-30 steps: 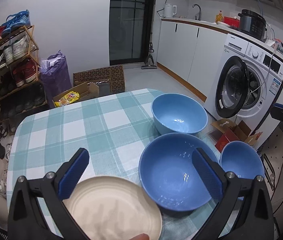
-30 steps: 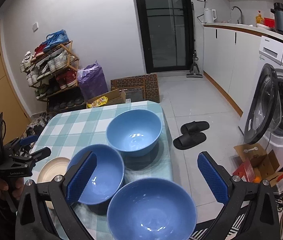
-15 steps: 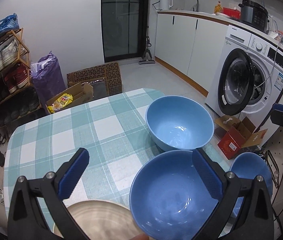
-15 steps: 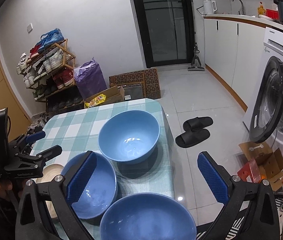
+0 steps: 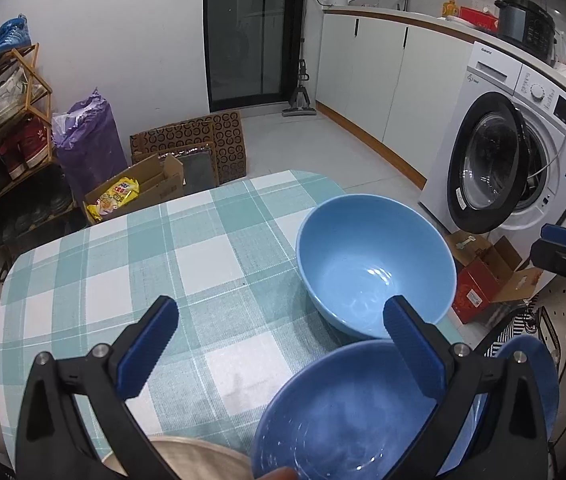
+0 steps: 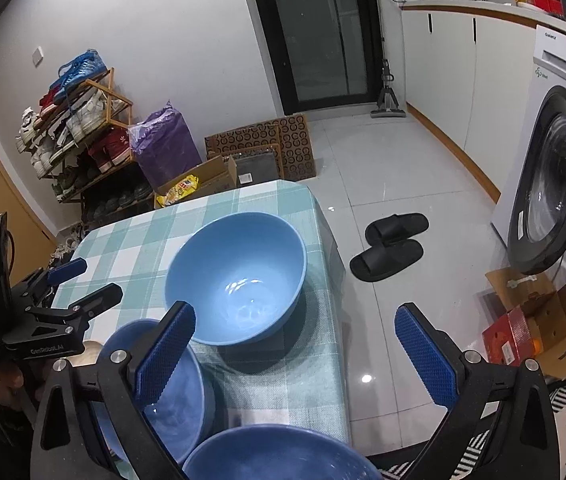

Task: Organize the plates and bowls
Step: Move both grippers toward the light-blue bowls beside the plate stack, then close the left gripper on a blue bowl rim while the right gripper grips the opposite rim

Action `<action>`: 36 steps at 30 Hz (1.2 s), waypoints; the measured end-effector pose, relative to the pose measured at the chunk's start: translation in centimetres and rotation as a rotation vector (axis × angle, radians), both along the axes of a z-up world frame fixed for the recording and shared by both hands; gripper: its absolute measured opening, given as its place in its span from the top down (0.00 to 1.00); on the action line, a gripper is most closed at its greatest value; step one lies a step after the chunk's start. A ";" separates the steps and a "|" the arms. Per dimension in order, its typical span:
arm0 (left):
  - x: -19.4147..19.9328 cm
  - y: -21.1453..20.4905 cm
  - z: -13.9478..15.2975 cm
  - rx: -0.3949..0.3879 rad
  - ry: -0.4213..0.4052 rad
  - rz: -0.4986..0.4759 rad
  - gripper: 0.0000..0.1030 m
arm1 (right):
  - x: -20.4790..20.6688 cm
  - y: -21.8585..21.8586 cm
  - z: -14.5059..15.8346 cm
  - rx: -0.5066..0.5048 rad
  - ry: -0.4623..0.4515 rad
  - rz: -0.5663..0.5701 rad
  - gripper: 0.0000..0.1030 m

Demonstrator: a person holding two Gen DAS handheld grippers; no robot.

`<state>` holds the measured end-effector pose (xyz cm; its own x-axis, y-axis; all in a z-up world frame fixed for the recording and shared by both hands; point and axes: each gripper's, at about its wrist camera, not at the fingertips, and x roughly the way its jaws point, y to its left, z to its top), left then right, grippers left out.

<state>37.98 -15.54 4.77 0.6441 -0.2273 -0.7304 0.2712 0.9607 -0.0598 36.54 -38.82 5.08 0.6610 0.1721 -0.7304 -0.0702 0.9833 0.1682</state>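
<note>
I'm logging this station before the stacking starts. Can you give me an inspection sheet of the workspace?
Surface: table under a teal-and-white checked cloth.
Job's things: three blue bowls, far bowl, middle bowl, near bowl; beige plate at the near edge.
Clutter: nothing seen on the table.
Grippers: left gripper and right gripper both open, holding nothing.
Cables: nothing seen on the table.
Surroundings: washing machine with its door open, shoe rack, slippers, cardboard boxes on the floor.
</note>
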 end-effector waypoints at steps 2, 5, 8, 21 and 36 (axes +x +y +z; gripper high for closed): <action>0.6 -0.2 -0.4 0.004 0.006 0.002 0.00 | 0.8 0.1 -0.5 0.008 0.010 0.001 0.01; 1.4 -0.3 -1.0 0.002 0.015 0.005 0.00 | 2.0 0.2 -1.2 0.018 0.030 0.004 0.01; 2.4 -0.4 -1.7 0.007 0.030 0.014 0.00 | 2.9 0.1 -2.1 0.023 0.045 -0.001 0.01; 4.6 -1.6 -3.8 0.056 0.080 0.007 0.00 | 6.4 0.3 -6.1 0.008 0.123 -0.015 0.03; 6.1 -2.0 -5.6 0.041 0.133 -0.008 0.15 | 8.2 0.1 -9.3 0.010 0.191 -0.025 0.21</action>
<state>44.11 -17.57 -0.80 0.5391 -0.2001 -0.8181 0.2707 0.9610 -0.0567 44.76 -38.76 -4.23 0.5145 0.1651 -0.8415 -0.0113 0.9825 0.1859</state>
